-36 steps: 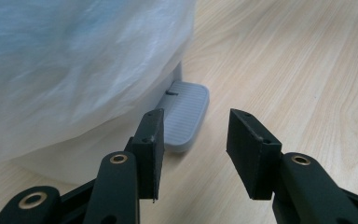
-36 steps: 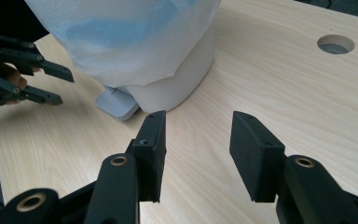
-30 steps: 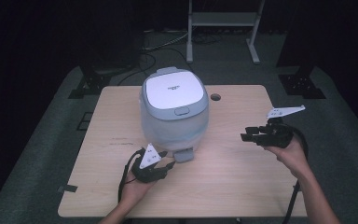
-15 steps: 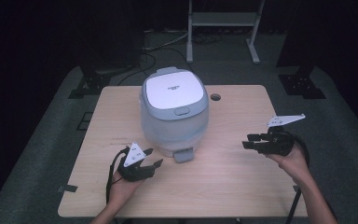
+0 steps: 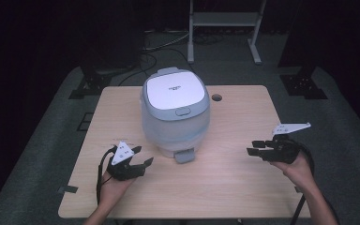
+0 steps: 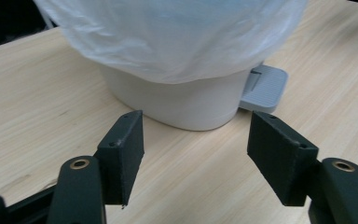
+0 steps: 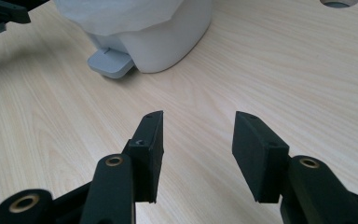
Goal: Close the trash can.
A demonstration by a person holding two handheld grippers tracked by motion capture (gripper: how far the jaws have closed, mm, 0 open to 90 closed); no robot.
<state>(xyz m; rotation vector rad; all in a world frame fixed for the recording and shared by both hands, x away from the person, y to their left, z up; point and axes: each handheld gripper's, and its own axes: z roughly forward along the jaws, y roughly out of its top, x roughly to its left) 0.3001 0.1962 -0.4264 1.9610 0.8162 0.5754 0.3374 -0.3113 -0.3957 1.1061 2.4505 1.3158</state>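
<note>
The lidded pedal bin (image 5: 176, 112), lined with a plastic bag (image 6: 177, 32), stands mid-table (image 5: 243, 187). The left gripper (image 5: 140, 157), near its pedal (image 5: 184, 155), has just been opening, its jaws empty. The right gripper (image 5: 255, 147), well apart, is released and empty.

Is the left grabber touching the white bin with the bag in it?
Apart. In the left gripper view, bare table shows between the open left gripper and the bin. The high view shows the same gap.

Blk fingers (image 6: 121, 154), brass screws; grey tri plates, blk cables
</note>
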